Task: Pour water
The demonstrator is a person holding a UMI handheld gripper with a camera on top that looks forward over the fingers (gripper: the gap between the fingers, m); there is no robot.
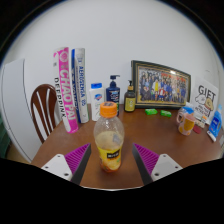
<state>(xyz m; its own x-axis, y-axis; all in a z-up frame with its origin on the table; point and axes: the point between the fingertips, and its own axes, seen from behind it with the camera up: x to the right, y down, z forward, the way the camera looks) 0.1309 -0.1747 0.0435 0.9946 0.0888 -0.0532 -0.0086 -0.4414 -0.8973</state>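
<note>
While the gripper (110, 168) hovers low over the wooden table (160, 135), its fingers stand spread, and an orange bottle (109, 140) (orange cap on top) stands upright between them; whether the purple pads (78, 157) touch it I cannot tell. Beyond it, against the wall, stand two tall tubes (72, 88), a dark pump bottle (113, 90) and a framed photo (160, 85). A small cup (187, 121) sits well apart to the right.
</note>
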